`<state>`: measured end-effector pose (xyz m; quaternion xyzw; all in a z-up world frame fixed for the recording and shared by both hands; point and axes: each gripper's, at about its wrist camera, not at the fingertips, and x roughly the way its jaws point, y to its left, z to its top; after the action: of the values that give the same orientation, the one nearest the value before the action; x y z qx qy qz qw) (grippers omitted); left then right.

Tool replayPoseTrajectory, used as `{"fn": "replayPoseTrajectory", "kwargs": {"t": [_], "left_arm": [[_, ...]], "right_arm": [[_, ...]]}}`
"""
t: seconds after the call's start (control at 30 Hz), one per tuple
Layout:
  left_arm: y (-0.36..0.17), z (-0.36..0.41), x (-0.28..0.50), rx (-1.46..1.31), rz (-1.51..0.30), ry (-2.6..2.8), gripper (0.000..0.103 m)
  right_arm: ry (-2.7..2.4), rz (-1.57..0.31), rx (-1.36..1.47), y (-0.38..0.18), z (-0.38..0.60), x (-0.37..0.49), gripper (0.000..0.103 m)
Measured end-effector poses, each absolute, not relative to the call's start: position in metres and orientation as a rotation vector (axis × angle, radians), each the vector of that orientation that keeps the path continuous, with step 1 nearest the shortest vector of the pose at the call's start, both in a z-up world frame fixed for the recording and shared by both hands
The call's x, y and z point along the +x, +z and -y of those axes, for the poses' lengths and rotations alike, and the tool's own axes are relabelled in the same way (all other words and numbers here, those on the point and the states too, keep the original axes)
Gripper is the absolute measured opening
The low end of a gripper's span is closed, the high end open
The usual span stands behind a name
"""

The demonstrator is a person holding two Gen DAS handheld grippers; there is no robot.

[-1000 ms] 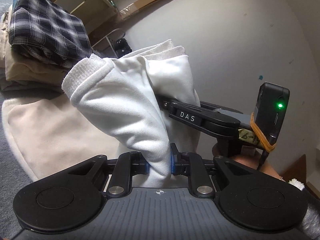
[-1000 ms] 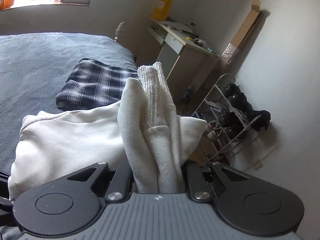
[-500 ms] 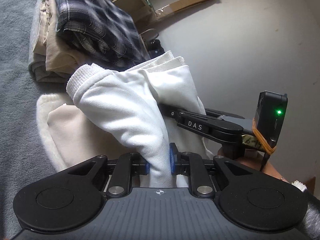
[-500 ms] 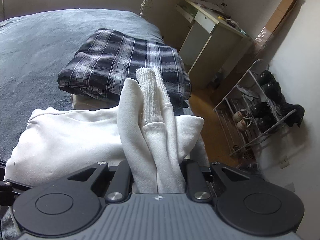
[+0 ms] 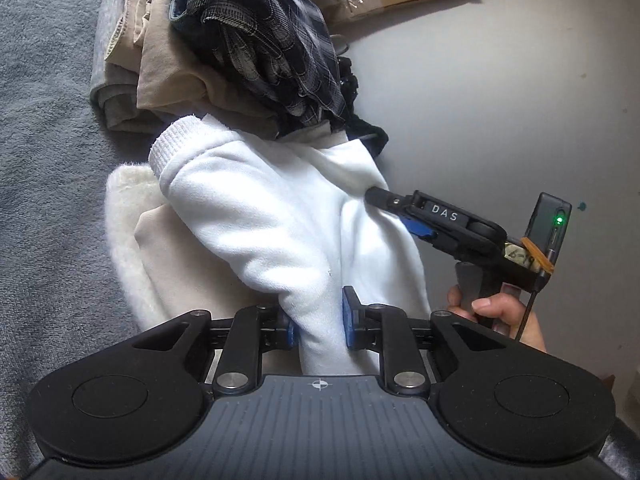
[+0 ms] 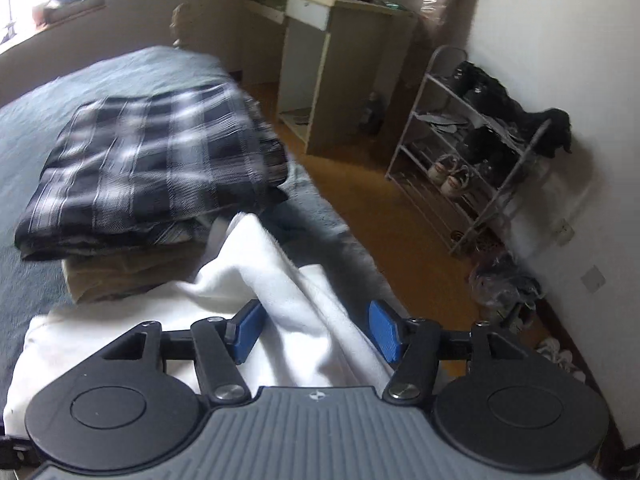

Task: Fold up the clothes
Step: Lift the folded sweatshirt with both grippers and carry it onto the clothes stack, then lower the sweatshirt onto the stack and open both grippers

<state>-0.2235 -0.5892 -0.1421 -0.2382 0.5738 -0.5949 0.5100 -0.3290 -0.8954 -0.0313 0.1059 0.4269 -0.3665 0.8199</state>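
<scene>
A white sweatshirt lies bunched on the bed against a stack of folded clothes topped by a dark plaid piece. My left gripper is shut on a fold of the sweatshirt, with the blue pads pressing it from both sides. In the right wrist view the right gripper stands open, its blue pads wide apart. White cloth lies loose between them. The right gripper also shows from the side in the left wrist view, its tip touching the sweatshirt, with a hand on its handle.
A cream fleece garment lies under the sweatshirt on the grey bed cover. Beige and grey folded pieces sit under the plaid. Beyond the bed edge are a wooden floor, a desk, a shoe rack and a wall.
The right gripper has opened and let go of the ribbed cuff it held. Both grippers moved toward the stack, and the sweatshirt came down beside it.
</scene>
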Motion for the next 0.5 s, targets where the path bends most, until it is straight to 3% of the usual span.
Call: {"fn": "replayPoseTrajectory", "kwargs": {"t": [0.3, 0.37, 0.43, 0.5], "left_arm": [[-0.151, 0.601, -0.204, -0.633, -1.438, -1.383, 0.033], [-0.152, 0.601, -0.203, -0.643, -1.449, -1.375, 0.033], [-0.151, 0.598, -0.206, -0.644, -1.44, -1.373, 0.033], [-0.151, 0.597, -0.208, -0.641, -1.44, -1.359, 0.033]], "right_arm": [[-1.095, -0.626, 0.342, 0.012, 0.883, -0.415, 0.065], [-1.081, -0.522, 0.368, 0.027, 0.859, -0.442, 0.062], [-1.037, -0.48, 0.398, 0.037, 0.835, -0.462, 0.047], [-1.014, -0.494, 0.44, 0.033, 0.819, -0.475, 0.043]]}}
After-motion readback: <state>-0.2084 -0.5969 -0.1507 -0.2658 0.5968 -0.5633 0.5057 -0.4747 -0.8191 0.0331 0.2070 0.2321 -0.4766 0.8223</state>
